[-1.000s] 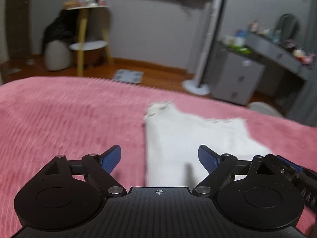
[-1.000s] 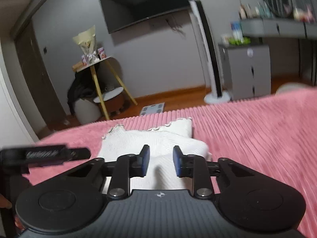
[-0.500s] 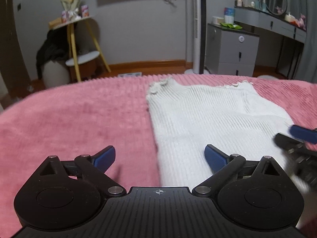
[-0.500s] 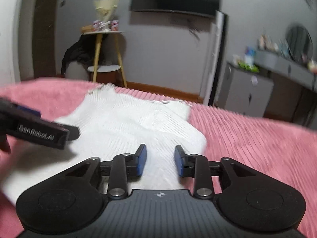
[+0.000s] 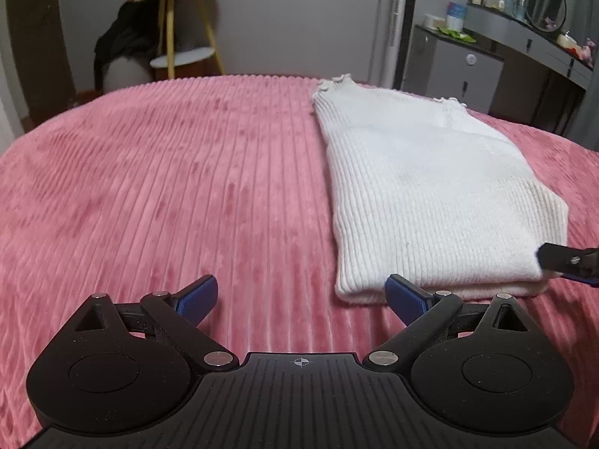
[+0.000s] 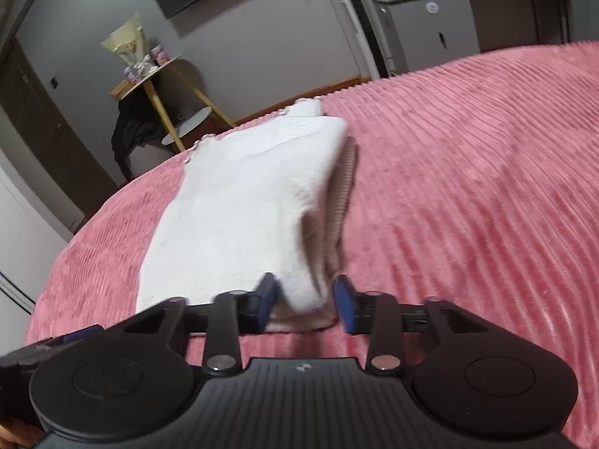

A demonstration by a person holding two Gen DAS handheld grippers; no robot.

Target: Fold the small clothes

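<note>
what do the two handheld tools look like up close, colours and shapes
Both match. The left tool has a matte black ribbed body, two round black discs at its sides, silver pivot pins on black linkage bars, a small crosshair mark at the centre, and blue finger pads. The right tool shows the same black body, silver pins and blue pads, with a small pale logo instead.

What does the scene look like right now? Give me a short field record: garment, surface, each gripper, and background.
garment: white ribbed knit top, lying folded lengthwise, frilled edge at far end
surface: pink ribbed blanket
left gripper: jaws wide open, nothing between them, at the garment's near left corner
right gripper: jaws closing, near right corner of the garment between them, pads not seen pressing it
background: yellow-legged side table, grey cabinet
</note>
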